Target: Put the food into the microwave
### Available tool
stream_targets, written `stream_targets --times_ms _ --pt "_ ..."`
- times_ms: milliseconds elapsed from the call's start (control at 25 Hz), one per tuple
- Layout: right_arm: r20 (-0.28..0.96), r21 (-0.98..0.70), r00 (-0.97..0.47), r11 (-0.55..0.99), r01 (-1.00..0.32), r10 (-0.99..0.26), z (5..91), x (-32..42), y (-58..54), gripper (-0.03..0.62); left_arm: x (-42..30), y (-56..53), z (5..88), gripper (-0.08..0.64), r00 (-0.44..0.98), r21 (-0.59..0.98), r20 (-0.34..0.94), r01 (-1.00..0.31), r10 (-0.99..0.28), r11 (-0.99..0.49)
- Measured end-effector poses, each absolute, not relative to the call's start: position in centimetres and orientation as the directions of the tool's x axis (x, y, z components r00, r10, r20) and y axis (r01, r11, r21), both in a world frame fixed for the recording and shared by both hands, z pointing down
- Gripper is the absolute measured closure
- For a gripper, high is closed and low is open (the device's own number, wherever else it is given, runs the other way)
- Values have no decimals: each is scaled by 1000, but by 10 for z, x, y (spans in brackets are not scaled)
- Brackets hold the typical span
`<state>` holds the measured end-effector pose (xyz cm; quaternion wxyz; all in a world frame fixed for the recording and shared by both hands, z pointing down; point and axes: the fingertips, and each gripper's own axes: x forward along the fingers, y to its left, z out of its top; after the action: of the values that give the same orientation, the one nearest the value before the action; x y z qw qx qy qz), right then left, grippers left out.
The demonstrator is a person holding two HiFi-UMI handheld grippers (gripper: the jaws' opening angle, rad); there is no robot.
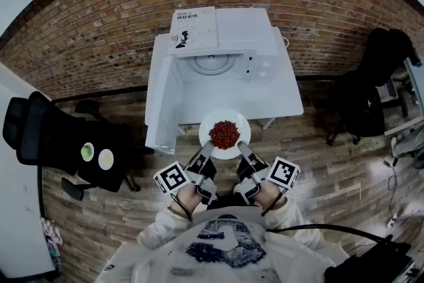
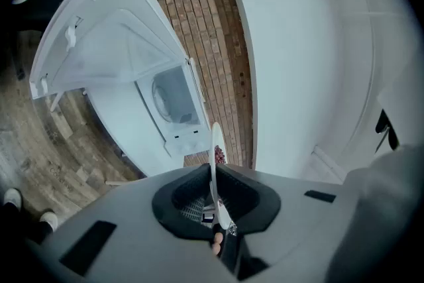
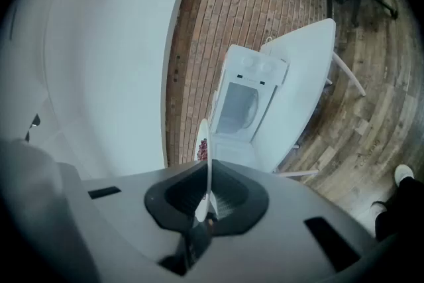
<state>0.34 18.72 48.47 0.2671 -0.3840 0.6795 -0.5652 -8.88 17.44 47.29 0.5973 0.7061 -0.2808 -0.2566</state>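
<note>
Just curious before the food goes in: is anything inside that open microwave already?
Only a round turntable shows inside the microwave; the cavity's rear is hidden beneath its top.

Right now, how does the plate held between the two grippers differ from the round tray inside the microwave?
The plate carries a heap of red food; the round tray looks bare. The plate is held up in front of the open microwave, pinched at its rim by the left gripper and right gripper; the round tray lies inside the cavity. Both are round and pale.
</note>
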Motion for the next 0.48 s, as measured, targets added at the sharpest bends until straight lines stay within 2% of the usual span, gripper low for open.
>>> stream_targets --times_ms 160,280,480 --pt "53 -974 -564 81 -209 -824 482 1 187 571 -91 175 474 523 710 986 -21 -100 -703 -131" --pt "53 -975 -567 79 -206 -822 482 0 186 571 -96 174 480 523 711 977 13 -160 -703 -144" --pt "54 -974 -573 84 -212 -818 483 4 183 571 -87 172 471 523 701 990 -36 -71 -713 -120"
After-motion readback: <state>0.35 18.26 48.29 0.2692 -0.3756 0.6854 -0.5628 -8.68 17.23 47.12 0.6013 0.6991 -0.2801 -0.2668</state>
